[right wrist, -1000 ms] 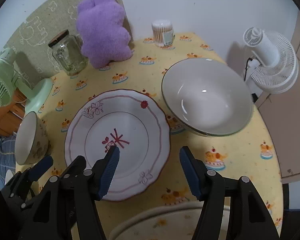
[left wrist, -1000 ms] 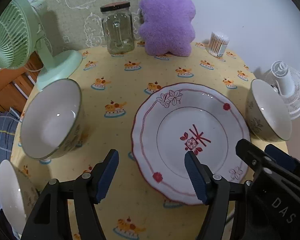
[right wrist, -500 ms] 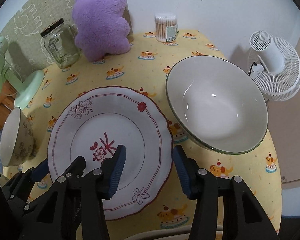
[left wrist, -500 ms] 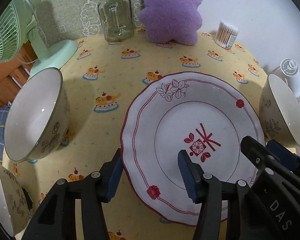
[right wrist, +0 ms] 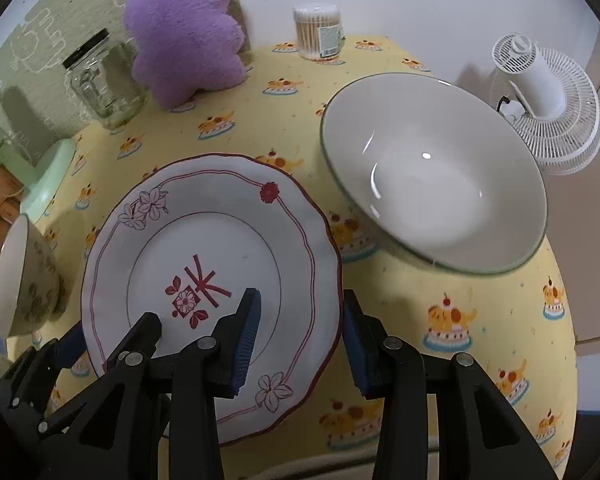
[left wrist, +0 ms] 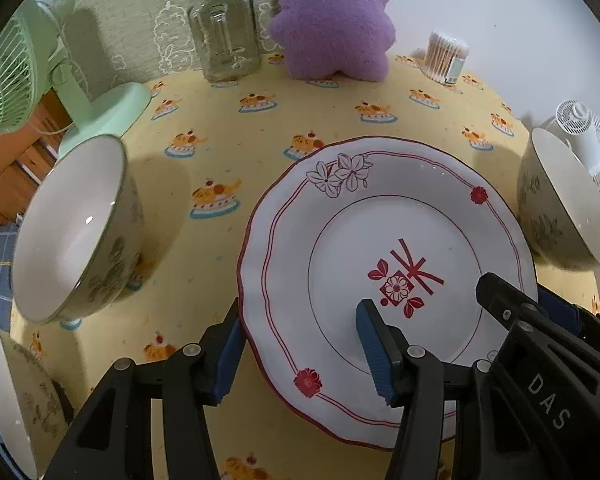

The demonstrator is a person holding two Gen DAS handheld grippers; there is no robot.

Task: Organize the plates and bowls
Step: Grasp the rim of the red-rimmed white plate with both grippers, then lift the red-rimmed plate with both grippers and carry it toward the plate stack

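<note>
Both grippers angled steeply down | left gripper (left wrist: 300, 344) – right gripper (right wrist: 300, 340) straddle plate (left wrist: 380, 216) rims

A yellow cloth (left wrist: 228, 152) printed with little cakes covered the bench. At its far edge stood an empty glass jar (left wrist: 224, 36) with a black lid, upright, and just beside it a purple plush toy (left wrist: 332, 20) against the wall. Further right sat a clear tub of cotton swabs (left wrist: 446, 56), apart from the toy. A mint-green fan (left wrist: 16, 68) rested its base on the cloth's left edge; a white fan (right wrist: 548, 100) stood off the right side.
</note>
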